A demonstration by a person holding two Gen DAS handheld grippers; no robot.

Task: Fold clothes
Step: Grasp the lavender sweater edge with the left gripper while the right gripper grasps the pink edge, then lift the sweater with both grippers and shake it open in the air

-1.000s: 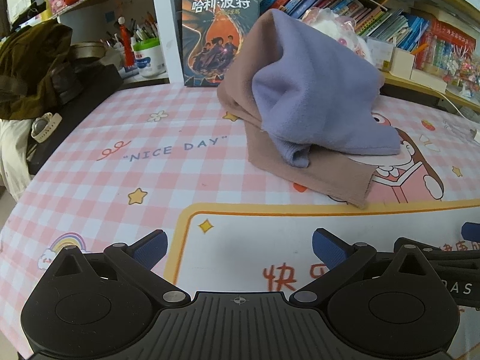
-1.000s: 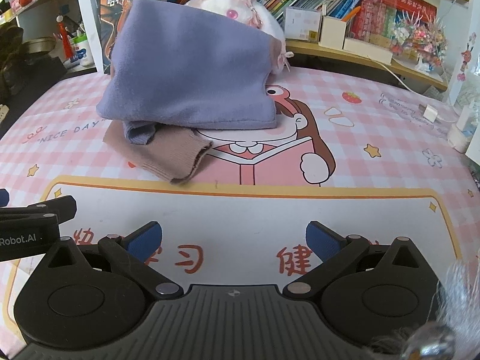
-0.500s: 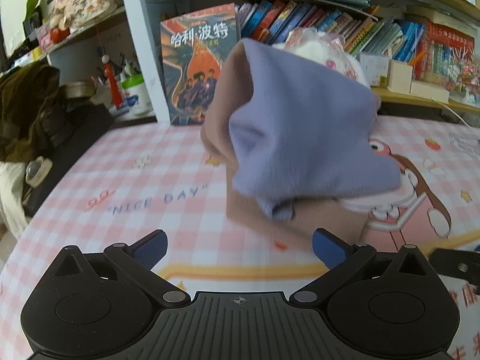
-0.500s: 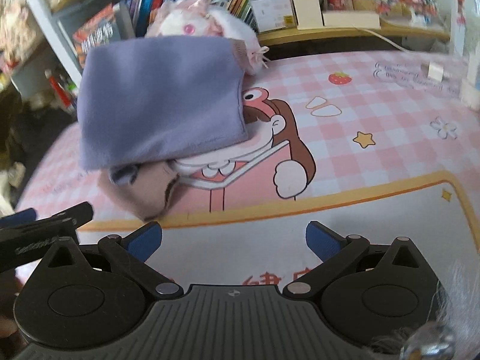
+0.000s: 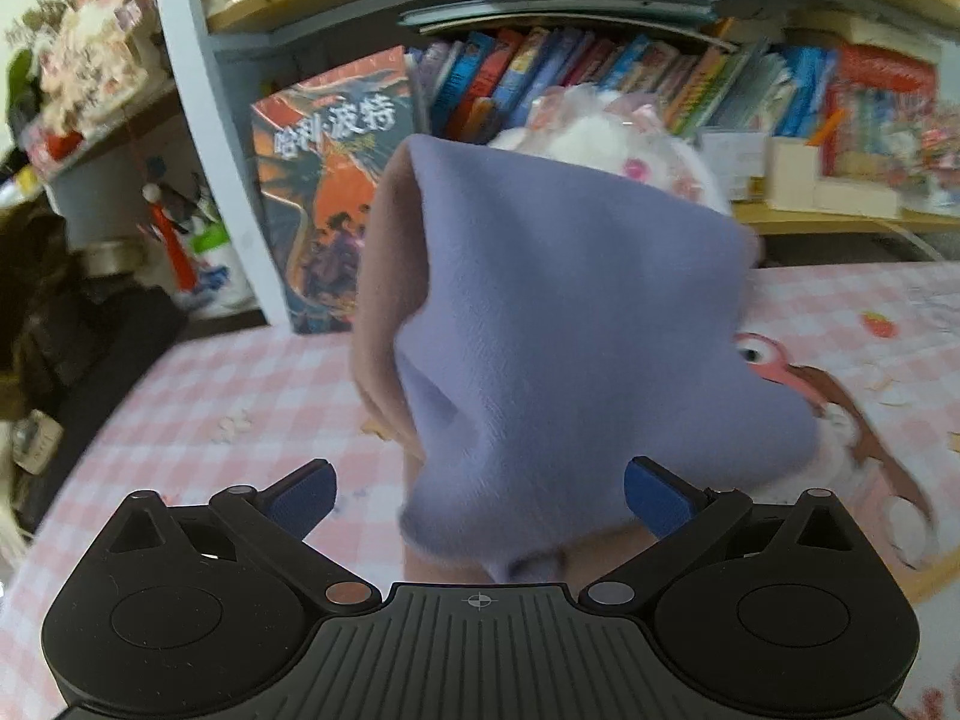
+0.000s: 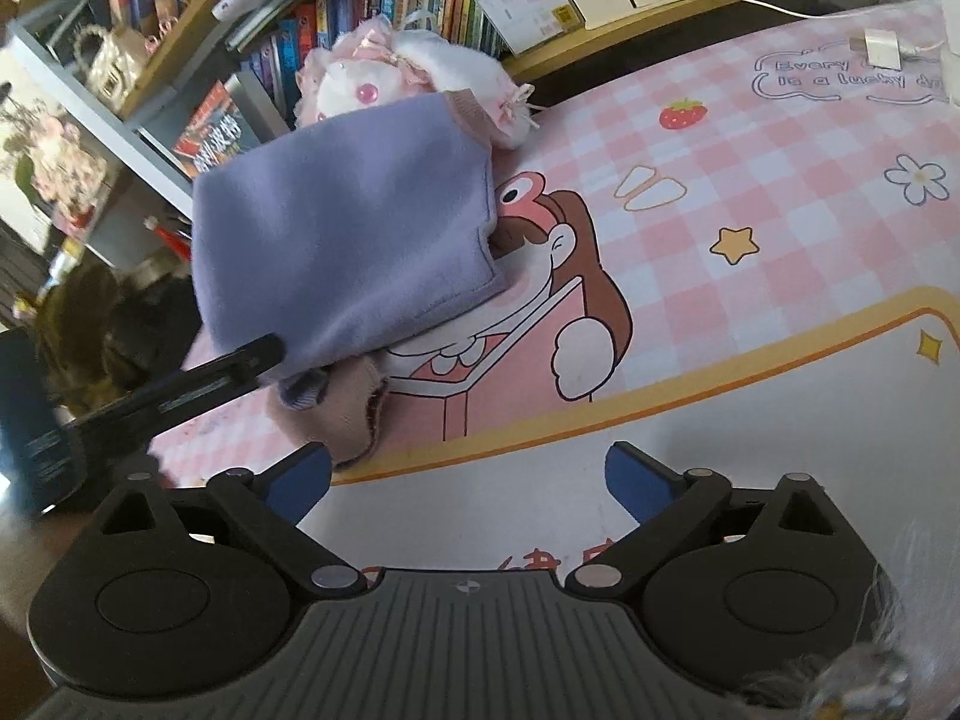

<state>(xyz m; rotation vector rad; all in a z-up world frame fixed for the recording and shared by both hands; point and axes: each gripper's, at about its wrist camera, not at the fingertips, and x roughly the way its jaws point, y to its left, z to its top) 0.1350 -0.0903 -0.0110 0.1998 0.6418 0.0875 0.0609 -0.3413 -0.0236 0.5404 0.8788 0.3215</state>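
Note:
A folded lilac fleece garment (image 5: 576,330) lies on a dusty-pink garment (image 5: 384,276), both draped over a white plush toy (image 5: 606,144). In the right wrist view the lilac garment (image 6: 342,240) covers the pink one (image 6: 354,414), whose cuff sticks out below. My left gripper (image 5: 480,495) is open, its jaws on either side of the lilac garment's lower edge. It shows as a dark bar in the right wrist view (image 6: 198,384), touching the pile's left edge. My right gripper (image 6: 468,474) is open and empty over the white part of the mat, near the pink cuff.
A pink checked cartoon mat (image 6: 750,180) covers the desk. A book (image 5: 336,180) stands against the shelf behind the pile, with rows of books (image 5: 660,78) to its right. A dark bag (image 5: 54,324) lies at the left. A white charger (image 6: 882,48) lies far right.
My left gripper has moved forward until the lilac garment's lower edge sits between its open jaws. My right gripper has swung and tilted, staying open in front of the pile.

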